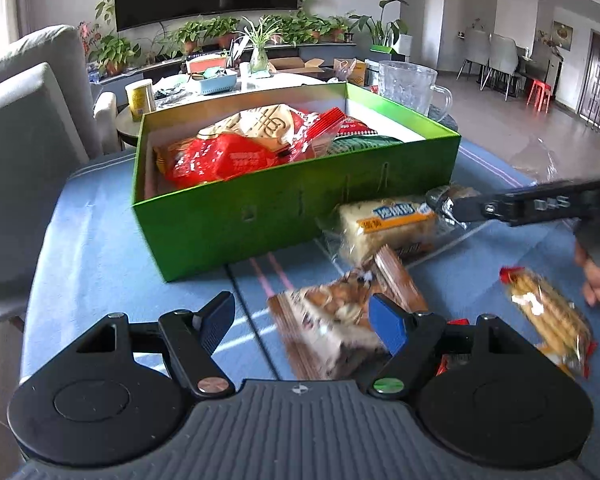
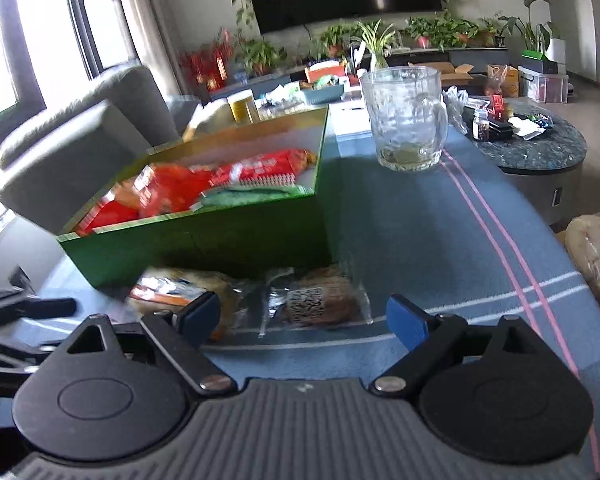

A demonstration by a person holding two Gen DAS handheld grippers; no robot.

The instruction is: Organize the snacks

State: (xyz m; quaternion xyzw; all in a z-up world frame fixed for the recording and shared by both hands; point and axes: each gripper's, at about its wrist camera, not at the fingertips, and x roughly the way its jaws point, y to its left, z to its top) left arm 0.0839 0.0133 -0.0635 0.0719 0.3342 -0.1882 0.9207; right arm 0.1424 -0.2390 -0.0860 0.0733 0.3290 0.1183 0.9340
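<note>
A green box (image 1: pixel 284 204) holding several red, tan and green snack packs (image 1: pixel 236 152) stands on the blue cloth. It also shows in the right wrist view (image 2: pixel 204 236). My left gripper (image 1: pixel 306 322) is open just above a brown nut pack (image 1: pixel 340 320). A cake pack with a blue label (image 1: pixel 388 224) lies against the box front. My right gripper (image 2: pixel 304 318) is open, low over a clear-wrapped brown cake (image 2: pixel 320 296) beside that pack (image 2: pixel 180 292). It shows in the left wrist view (image 1: pixel 448 208) reaching in from the right. A biscuit pack (image 1: pixel 552 316) lies at right.
A glass mug (image 2: pixel 404 120) stands behind the box on the blue cloth (image 1: pixel 100 264). A grey sofa (image 1: pixel 24 120) is at left. A round dark side table (image 2: pixel 540 152) with small items stands at right. A bagged bread (image 2: pixel 596 256) sits at the right edge.
</note>
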